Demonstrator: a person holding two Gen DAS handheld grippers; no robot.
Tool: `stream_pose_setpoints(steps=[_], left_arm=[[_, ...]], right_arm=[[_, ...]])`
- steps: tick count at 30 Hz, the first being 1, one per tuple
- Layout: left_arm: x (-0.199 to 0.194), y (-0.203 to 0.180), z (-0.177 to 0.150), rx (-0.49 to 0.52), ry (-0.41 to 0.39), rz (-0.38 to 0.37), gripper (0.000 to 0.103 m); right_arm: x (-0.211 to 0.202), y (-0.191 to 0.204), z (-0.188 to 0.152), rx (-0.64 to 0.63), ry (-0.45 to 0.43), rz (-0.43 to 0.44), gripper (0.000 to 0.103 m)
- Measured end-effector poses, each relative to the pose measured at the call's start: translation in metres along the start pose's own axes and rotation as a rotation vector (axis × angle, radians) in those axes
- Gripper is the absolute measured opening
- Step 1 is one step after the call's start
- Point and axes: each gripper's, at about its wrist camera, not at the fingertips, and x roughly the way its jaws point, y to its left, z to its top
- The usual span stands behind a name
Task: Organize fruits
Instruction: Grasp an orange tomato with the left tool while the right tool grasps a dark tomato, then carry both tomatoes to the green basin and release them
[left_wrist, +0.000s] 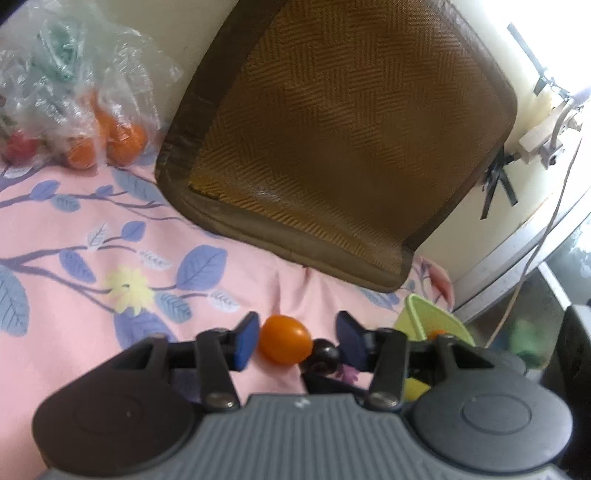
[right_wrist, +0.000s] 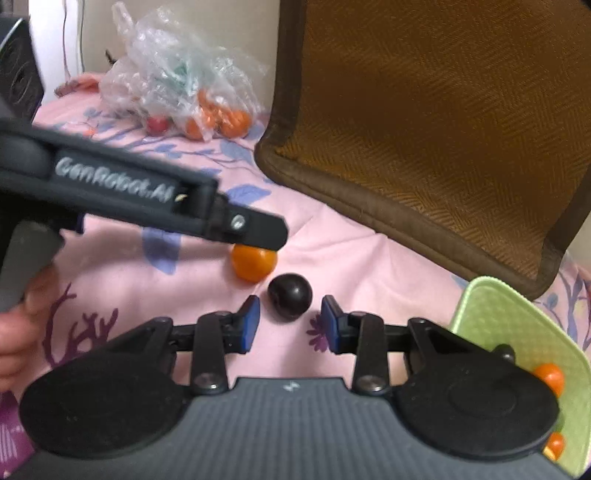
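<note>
A small orange fruit (left_wrist: 284, 343) lies on the pink floral cloth (left_wrist: 74, 229) between the blue pads of my left gripper (left_wrist: 297, 341). It is close to the left pad and a gap shows at the right pad, so the gripper is open. A dark plum (right_wrist: 290, 295) rests just right of the orange fruit (right_wrist: 254, 266). My right gripper (right_wrist: 290, 325) is open with the plum just ahead of its fingertips, touching neither pad. In the right wrist view, one of the left gripper's fingers (right_wrist: 258, 232) reaches over the orange fruit from the left.
A clear plastic bag (right_wrist: 184, 81) with oranges and a red fruit lies at the back. A brown woven cushion (right_wrist: 443, 129) leans against the wall. A light green tray (right_wrist: 517, 325) holding small orange fruits (right_wrist: 550, 376) sits at the right. A hand (right_wrist: 18, 332) holds the left gripper.
</note>
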Motion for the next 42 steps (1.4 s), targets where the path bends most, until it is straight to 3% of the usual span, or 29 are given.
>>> stream_pose_setpoints(steps=[2,5,8,14,21,25,30,32,33,42], left_arm=[[0.007,-0.001,-0.002,0.005,0.017,0.013,0.05],[0.012,-0.007,-0.004,0.032,0.007,0.047,0.034],[0.009,-0.009,-0.003,0.021,0.005,0.042,0.034],[-0.008,-0.04,0.006,0.024,-0.016,-0.08,0.034],[0.017,-0.117,-0.003,0.163,0.024,-0.186,0.034],[0.039,-0.143,-0.011,0.224,0.045,-0.173,0.034],[0.061,-0.154,-0.019,0.25,0.075,-0.096,0.034],[0.066,-0.156,-0.021,0.252,0.084,-0.068,0.039],[0.065,-0.154,-0.02,0.256,0.083,-0.064,0.039],[0.014,-0.164,-0.019,0.302,-0.008,-0.102,0.039]], right_arm=[[0.001,-0.002,-0.004,0.008,-0.014,0.011,0.033],[-0.003,0.001,-0.011,-0.014,-0.046,-0.008,0.023],[-0.013,-0.002,-0.016,-0.011,-0.096,-0.025,0.022],[-0.071,-0.029,-0.036,0.079,-0.269,-0.079,0.022],[-0.121,-0.089,-0.088,0.255,-0.377,-0.249,0.023],[-0.121,-0.118,-0.111,0.369,-0.384,-0.255,0.023],[-0.107,-0.131,-0.12,0.425,-0.389,-0.228,0.024],[-0.113,-0.132,-0.128,0.456,-0.404,-0.224,0.027],[-0.113,-0.134,-0.13,0.475,-0.418,-0.216,0.032],[-0.16,-0.126,-0.145,0.552,-0.557,-0.224,0.032]])
